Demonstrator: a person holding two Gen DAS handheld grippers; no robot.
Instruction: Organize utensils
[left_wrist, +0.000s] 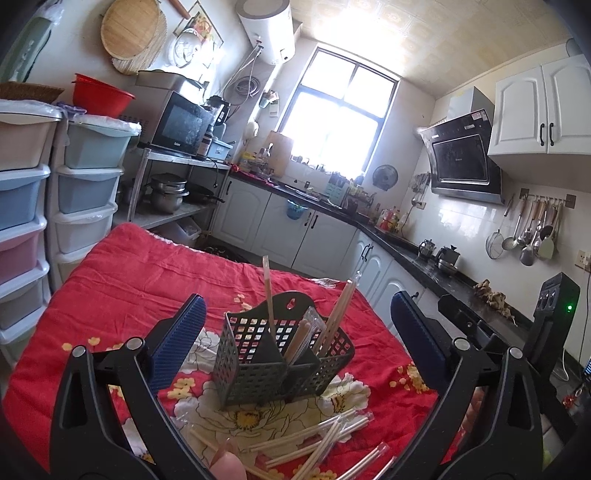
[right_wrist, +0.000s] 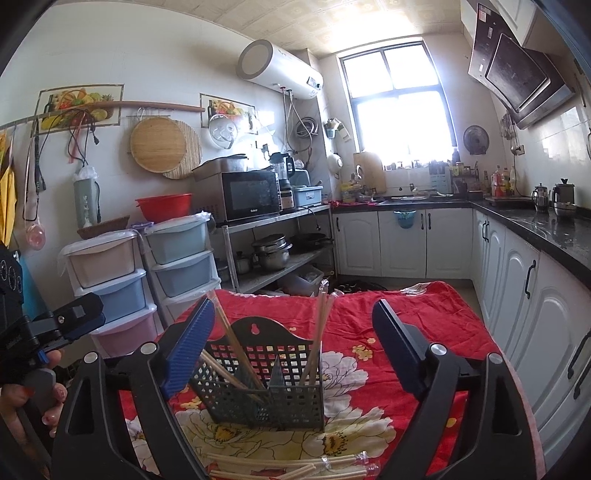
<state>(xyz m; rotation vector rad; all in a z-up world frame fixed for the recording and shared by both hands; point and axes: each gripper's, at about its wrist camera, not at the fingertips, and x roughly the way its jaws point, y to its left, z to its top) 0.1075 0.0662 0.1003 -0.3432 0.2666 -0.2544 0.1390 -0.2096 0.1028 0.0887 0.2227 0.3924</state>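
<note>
A dark grey perforated utensil caddy (left_wrist: 284, 360) stands on the red floral cloth (left_wrist: 140, 280). Several wrapped chopstick pairs stand upright in its compartments (left_wrist: 338, 317). More wrapped chopsticks (left_wrist: 321, 439) lie loose on the cloth in front of the caddy. My left gripper (left_wrist: 295, 343) is open and empty, with the caddy between its blue fingers. In the right wrist view the caddy (right_wrist: 266, 384) sits between the open, empty fingers of my right gripper (right_wrist: 295, 343), and loose chopsticks (right_wrist: 288, 467) lie at the bottom.
Stacked plastic drawers (right_wrist: 110, 291) stand left of the table. A metal rack with a microwave (right_wrist: 251, 199) and pots is behind. White cabinets (right_wrist: 517, 295) and a black counter run along the right. The other gripper's body (right_wrist: 48, 332) shows at far left.
</note>
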